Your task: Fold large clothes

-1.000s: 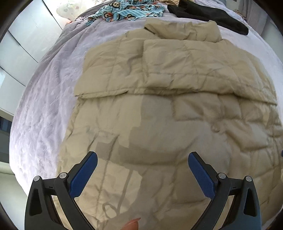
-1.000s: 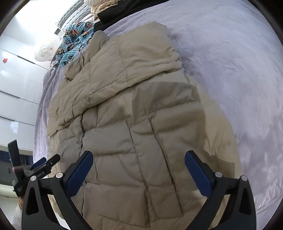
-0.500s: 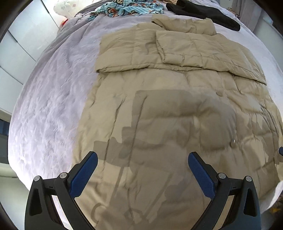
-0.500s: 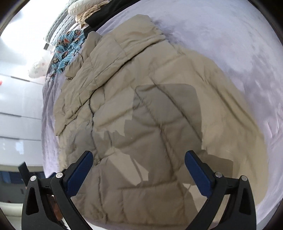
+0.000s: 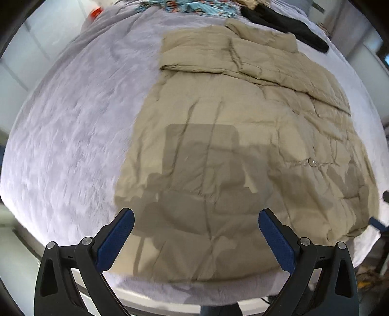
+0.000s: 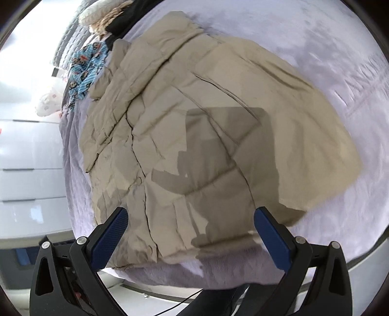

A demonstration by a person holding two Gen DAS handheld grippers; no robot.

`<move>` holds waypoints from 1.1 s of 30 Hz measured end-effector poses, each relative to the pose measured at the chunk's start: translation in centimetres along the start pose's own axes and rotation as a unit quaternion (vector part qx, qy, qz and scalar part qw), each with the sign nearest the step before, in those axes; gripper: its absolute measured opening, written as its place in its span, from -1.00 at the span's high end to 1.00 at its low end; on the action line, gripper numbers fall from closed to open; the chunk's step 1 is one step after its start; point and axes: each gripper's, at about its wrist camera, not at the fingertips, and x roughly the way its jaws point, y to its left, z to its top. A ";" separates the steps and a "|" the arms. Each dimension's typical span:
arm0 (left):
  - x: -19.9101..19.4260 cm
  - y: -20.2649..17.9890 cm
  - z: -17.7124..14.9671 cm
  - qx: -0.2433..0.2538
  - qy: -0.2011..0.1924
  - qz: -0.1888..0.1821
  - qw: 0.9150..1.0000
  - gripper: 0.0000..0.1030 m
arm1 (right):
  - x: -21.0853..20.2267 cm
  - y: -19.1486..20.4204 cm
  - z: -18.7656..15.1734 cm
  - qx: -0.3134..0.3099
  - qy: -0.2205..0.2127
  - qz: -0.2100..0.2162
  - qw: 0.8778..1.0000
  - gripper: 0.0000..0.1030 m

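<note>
The left black two-finger gripper with blue pads (image 5: 195, 237) and the right one (image 6: 190, 234) both hang above the bed's near edge, jaws spread wide, gripping and touching nothing. Just ahead of both lies one beige quilted puffer jacket (image 5: 243, 145), flat on the lilac plush bedspread (image 5: 73, 126). Beyond it sit one black garment (image 5: 287, 21) and one blue monkey-print cloth (image 6: 83, 70)

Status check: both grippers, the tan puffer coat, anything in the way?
Left gripper and right gripper open, empty, above coat. Tan puffer coat flat on bed, sleeves folded in. Nothing blocking.
</note>
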 end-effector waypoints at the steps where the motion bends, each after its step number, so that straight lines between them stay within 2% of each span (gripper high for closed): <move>1: -0.2 0.7 -0.5 -0.014 0.003 -0.007 1.000 -0.99 | 0.0 -0.2 -0.1 0.006 0.004 0.003 1.000 -1.00; 6: -0.6 3.3 -2.9 -0.078 0.012 -0.029 0.996 -0.99 | 0.1 -1.6 -0.8 0.031 0.029 0.022 0.999 -1.00; 11: -0.4 5.0 -5.3 -0.144 0.026 -0.071 0.987 -0.99 | -0.1 -3.7 -1.2 0.061 0.046 0.040 0.996 -1.00; 14: -0.7 6.3 -6.6 -0.189 0.024 -0.073 0.979 -0.99 | -0.3 -5.4 -1.3 0.084 0.049 0.037 0.995 -1.00; 17: 0.1 7.4 -7.7 -0.238 0.040 -0.106 0.965 -0.99 | -0.1 -7.2 -1.6 0.116 0.051 0.051 0.991 -1.00; 19: 0.9 7.5 -8.0 -0.254 0.044 -0.128 0.958 -0.99 | 0.0 -8.1 -1.6 0.131 0.052 0.061 0.988 -1.00; 25: 4.2 6.1 -6.0 -0.268 0.053 -0.172 0.947 -0.96 | 1.2 -9.6 -1.1 0.168 0.049 0.080 0.981 -1.00; 26: 4.5 5.8 -5.8 -0.267 0.052 -0.176 0.946 -0.77 | 1.3 -9.8 -1.0 0.173 0.048 0.083 0.980 -1.00; 27: 4.8 5.5 -5.3 -0.264 0.055 -0.178 0.946 -0.67 | 1.5 -10.0 -0.9 0.182 0.045 0.089 0.978 -1.00; 28: 5.3 5.3 -4.8 -0.260 0.059 -0.179 0.947 -0.45 | 1.6 -10.2 -0.7 0.189 0.042 0.094 0.977 -1.00; 29: 5.6 5.1 -4.4 -0.256 0.061 -0.184 0.947 0.03 | 1.7 -10.4 -0.6 0.196 0.038 0.100 0.975 -1.00; 31: 6.2 4.6 -3.7 -0.248 0.074 -0.197 0.946 0.59 | 1.9 -10.7 -0.4 0.212 0.028 0.119 0.970 -0.99; 33: 5.7 4.4 -3.2 -0.237 0.066 -0.193 0.950 0.70 | 2.0 -10.6 0.0 0.228 0.014 0.146 0.963 -0.95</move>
